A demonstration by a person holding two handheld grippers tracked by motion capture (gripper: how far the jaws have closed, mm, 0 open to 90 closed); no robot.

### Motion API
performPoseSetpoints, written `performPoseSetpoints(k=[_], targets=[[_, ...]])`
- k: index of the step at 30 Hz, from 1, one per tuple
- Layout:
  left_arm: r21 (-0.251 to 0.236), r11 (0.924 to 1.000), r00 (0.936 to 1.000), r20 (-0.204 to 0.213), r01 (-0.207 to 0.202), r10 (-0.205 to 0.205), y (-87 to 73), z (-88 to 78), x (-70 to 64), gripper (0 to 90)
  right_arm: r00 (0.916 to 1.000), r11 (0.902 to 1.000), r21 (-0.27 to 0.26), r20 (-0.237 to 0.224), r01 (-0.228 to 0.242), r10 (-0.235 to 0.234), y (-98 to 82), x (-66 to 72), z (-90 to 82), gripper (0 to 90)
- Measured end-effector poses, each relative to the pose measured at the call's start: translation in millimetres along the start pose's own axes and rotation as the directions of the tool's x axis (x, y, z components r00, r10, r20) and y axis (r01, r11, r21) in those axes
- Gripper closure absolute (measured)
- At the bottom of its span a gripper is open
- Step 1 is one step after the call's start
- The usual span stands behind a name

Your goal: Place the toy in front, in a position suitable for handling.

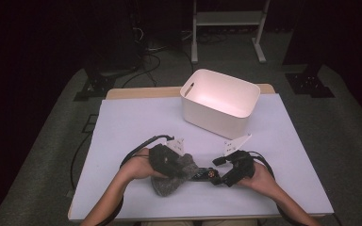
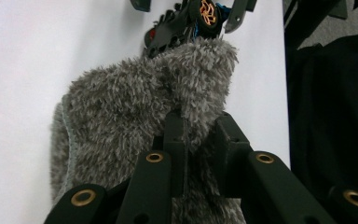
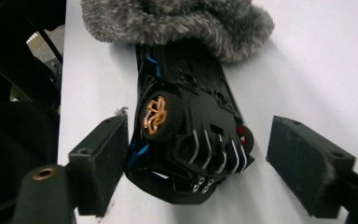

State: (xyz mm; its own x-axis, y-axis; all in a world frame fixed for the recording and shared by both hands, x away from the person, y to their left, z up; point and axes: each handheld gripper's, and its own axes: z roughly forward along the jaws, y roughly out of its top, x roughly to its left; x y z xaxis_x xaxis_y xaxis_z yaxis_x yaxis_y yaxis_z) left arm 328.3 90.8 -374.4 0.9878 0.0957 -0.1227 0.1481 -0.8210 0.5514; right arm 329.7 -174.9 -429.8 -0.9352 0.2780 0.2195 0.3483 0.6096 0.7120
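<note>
Grey fleece pouch [image 2: 140,121], low-centre, is pinched by the left gripper [image 2: 198,140] — the right gripper [image 3: 196,168] gapes around the toy car [image 3: 191,135], which may slide out.

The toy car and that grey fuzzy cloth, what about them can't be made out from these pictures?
- Toy car: its far end is hidden under the grey fuzzy cloth in the right gripper view.
- Toy car in the high view: too small and dark for detail.
- Cloth: the bottom edge of the left gripper view cuts it off, and the left tool clamped on it hides the pinched part.
</note>
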Motion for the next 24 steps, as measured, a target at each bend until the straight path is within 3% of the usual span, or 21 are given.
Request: performPoseSetpoints(k=[5,12,16,18,24], targets=[[0.005,1.0,0.9993,0.039,-0.003,0.003,-4.9,3.7,-5.0,77.7,0.9999,0.9994,0.033,-0.014,-0.005,0.006,-2.7,3.1,5.8,16.6],[0.021,0.9997,0.9975,0.07,-0.011,0.01,-10.6,10.0,-11.4,77.7,0.9993,0.9946,0.099,-0.02,0.032,-0.03,-4.7,9.0,18.0,15.1],[0.0,1.0,0.9936,0.113,0.003,-0.003,-18.8,16.8,-12.3,77.7,0.9976,0.9896,0.128,-0.029,0.065,-0.062,-7.8,13.1,24.0,20.1],[-0.012,0.9998,0.9914,0.13,0.016,-0.014,-23.5,22.3,-13.6,77.7,0.9955,0.9866,0.133,-0.009,0.095,-0.094,-9.2,16.2,25.4,22.1],[-0.061,0.9977,0.9909,0.133,0.031,-0.023,-24.6,18.1,-10.0,77.5,0.9914,0.9845,0.117,-0.006,0.13,-0.13,-9.6,16.7,24.1,22.9]])
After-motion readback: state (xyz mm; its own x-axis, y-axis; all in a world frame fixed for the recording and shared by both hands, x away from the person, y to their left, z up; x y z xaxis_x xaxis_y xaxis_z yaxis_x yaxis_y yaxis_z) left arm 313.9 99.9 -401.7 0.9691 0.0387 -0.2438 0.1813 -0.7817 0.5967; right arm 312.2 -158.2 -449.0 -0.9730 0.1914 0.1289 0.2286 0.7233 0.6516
